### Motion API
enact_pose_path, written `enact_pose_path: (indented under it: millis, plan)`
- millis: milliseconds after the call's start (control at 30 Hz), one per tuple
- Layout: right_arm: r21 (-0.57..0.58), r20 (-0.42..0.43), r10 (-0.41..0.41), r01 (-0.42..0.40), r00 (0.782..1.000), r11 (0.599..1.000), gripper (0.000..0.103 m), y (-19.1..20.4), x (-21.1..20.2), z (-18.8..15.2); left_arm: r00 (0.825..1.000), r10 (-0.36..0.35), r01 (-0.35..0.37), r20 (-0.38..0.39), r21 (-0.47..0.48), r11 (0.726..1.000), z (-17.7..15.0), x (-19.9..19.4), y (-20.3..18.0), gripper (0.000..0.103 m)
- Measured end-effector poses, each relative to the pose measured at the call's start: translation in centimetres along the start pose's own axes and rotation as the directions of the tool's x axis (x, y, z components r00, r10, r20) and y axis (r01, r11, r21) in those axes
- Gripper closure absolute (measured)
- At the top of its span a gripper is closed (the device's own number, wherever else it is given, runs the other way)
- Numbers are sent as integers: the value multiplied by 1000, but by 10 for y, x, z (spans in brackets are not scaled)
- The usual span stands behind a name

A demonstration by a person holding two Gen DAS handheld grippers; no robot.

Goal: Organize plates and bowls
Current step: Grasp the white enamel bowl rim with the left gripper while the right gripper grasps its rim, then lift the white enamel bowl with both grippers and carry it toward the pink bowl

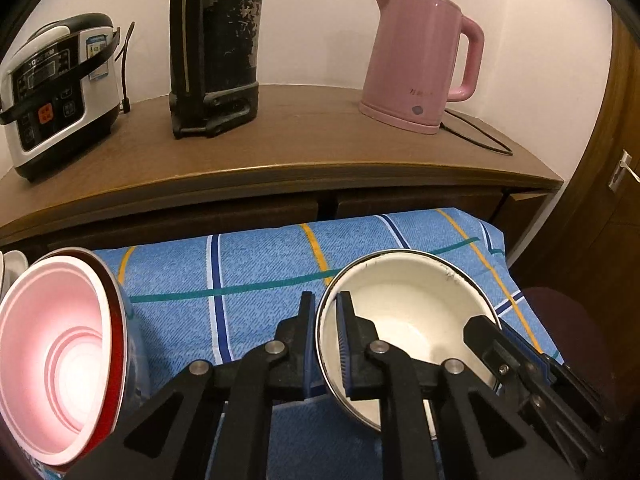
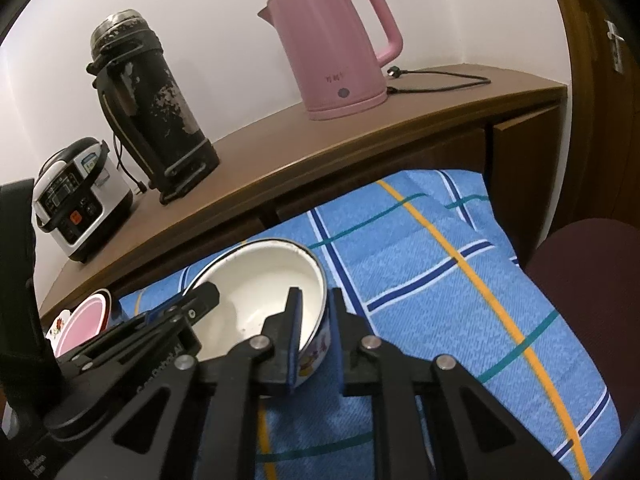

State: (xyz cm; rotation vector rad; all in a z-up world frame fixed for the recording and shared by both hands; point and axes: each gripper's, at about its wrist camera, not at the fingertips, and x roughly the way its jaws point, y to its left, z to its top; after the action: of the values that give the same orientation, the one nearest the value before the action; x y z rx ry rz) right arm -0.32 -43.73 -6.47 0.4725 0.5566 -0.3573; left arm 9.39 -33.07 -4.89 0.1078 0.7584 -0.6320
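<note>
A white enamel bowl (image 1: 416, 312) with a dark rim and a cartoon print outside sits above the blue checked cloth (image 1: 256, 272). My left gripper (image 1: 325, 304) is shut on its left rim, one finger inside and one outside. My right gripper (image 2: 316, 300) is shut on its right rim (image 2: 320, 280) the same way. The right gripper's fingers (image 1: 492, 336) show at the bowl's right side in the left wrist view. A pink bowl with a red outside (image 1: 60, 356) stands tilted at the far left, also in the right wrist view (image 2: 86, 316).
A wooden counter (image 1: 304, 148) behind the cloth holds a rice cooker (image 1: 56, 92), a black thermos (image 1: 216, 44) and a pink kettle (image 1: 420, 60) with its cord. A dark red chair seat (image 2: 588, 264) is at the right. A wooden door (image 1: 608, 184) stands far right.
</note>
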Motion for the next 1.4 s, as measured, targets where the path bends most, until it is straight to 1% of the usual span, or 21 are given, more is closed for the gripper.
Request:
enact_pose_path:
  millis: [267, 467, 767, 967, 1167, 1400]
  plan:
    - [5, 18, 0, 0, 1000, 1000, 93, 0, -4, 0, 1000, -2, 2, -4, -7, 1000, -1, -4, 2, 91]
    - [3, 27, 2, -2, 1000, 1000, 94, 3, -13, -1, 1000, 0, 0, 8, 3, 1000, -4, -16, 3, 91]
    - [-4, 27, 11, -11, 1000, 1000, 95, 14, -35, -12, 1000, 10, -10, 29, 1, 1000, -15, -45, 12, 92]
    - [-17, 26, 17, -16, 1000, 1000, 95, 26, -52, -23, 998, 17, -17, 54, 4, 1000, -24, -69, 19, 92]
    - [-31, 25, 30, -29, 999, 999, 95, 39, -66, -33, 998, 26, -25, 60, -7, 1000, -34, -88, 30, 92]
    - [-52, 7, 49, -49, 999, 997, 95, 57, -79, -45, 996, 51, -50, 72, -14, 999, -45, -108, 44, 92]
